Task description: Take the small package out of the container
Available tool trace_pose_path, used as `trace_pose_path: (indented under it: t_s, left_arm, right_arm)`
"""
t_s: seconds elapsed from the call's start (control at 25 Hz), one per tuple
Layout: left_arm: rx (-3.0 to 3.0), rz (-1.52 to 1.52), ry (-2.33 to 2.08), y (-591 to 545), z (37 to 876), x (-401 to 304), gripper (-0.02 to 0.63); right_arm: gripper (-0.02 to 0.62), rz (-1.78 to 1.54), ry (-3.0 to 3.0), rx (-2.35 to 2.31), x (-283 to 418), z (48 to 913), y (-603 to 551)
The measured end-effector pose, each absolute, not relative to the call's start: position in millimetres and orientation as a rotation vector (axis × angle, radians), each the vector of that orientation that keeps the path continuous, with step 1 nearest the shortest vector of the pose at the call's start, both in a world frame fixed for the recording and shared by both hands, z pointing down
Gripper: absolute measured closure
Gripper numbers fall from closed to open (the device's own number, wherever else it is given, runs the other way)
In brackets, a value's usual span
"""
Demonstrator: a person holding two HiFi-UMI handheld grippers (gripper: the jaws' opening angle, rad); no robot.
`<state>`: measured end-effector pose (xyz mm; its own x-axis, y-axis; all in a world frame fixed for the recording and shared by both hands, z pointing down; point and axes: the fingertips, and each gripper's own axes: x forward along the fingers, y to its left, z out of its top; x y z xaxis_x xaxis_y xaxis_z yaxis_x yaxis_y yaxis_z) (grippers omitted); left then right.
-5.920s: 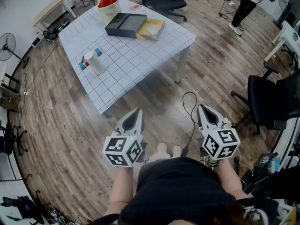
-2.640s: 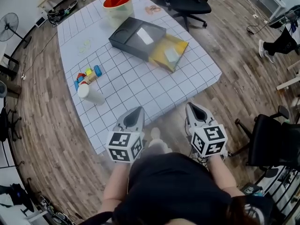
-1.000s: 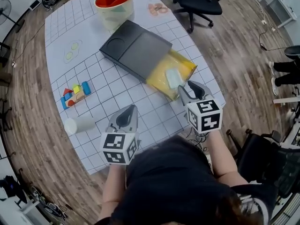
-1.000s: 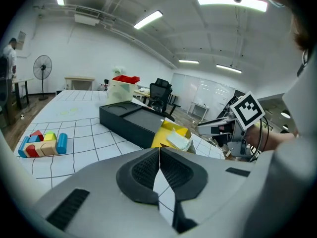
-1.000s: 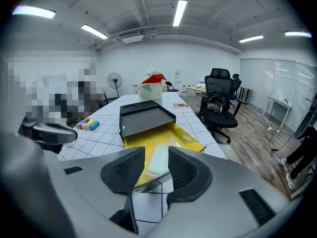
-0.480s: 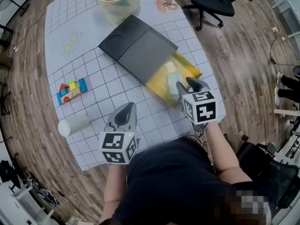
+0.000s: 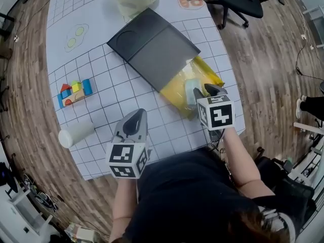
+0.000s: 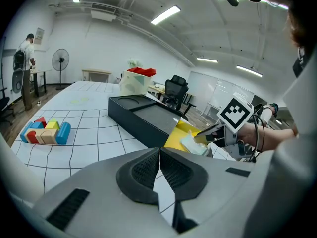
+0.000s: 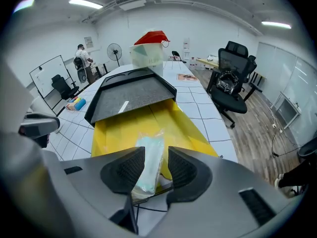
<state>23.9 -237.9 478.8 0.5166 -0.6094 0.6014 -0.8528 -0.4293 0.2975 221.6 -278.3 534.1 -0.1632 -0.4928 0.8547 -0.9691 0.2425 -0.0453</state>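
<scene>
Lowest in the head view, the left gripper [image 8: 159, 158] hangs over the table's [image 7: 109, 97] near edge with its jaws pressed together on nothing, taking no part. To its right, the right gripper [image 9: 157, 157] points into the yellow container [image 9: 116, 128], its jaws spread with the near end of the small package [image 9: 149, 148] lying between them. A gap shows beside the right pad, so the pinch looks not yet made.

The task seems early: the reach is done, while closing, lifting and carrying the package clear are all left. The package still lies inside the container, at the lower centre of the right gripper view. It is a flat, pale teal strip in crinkled clear wrap, likely light and slippery. Beyond it, a dark grey lid [image 9: 131, 95] covers the container's far half.
</scene>
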Motion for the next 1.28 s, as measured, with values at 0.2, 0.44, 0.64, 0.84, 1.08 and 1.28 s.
trace_pose_path:
  t_s: [0.2, 0.44, 0.64, 0.84, 1.08, 1.28]
  left_arm:
    - [2.176, 0.541, -1.182, -241, 481, 23, 0.578]
    - [2.184, 0.525, -1.164, -244, 482, 20, 0.578]
    - [2.187, 0.517, -1.163, -245, 482, 18, 0.578]
    - [2.193, 0.518, -1.161, -245, 481, 16, 0.578]
    - [2.197, 0.511, -1.175, -242, 477, 11, 0.578]
    - [2.205, 0.507, -1.189, -235, 473, 5, 0.578]
  right_arm:
    - [0.433, 0.837, -1.732, 1.328, 221, 542, -279]
    - [0.445, 0.841, -1.706, 1.306, 219, 547, -278]
    - [0.481, 0.823, -1.700, 1.292, 217, 549, -276]
    - [0.524, 0.796, -1.699, 1.309, 216, 547, -275]
    - [0.558, 0.772, -1.727, 1.327, 212, 538, -273]
    - [0.569, 0.744, -1.762, 1.341, 204, 530, -270]
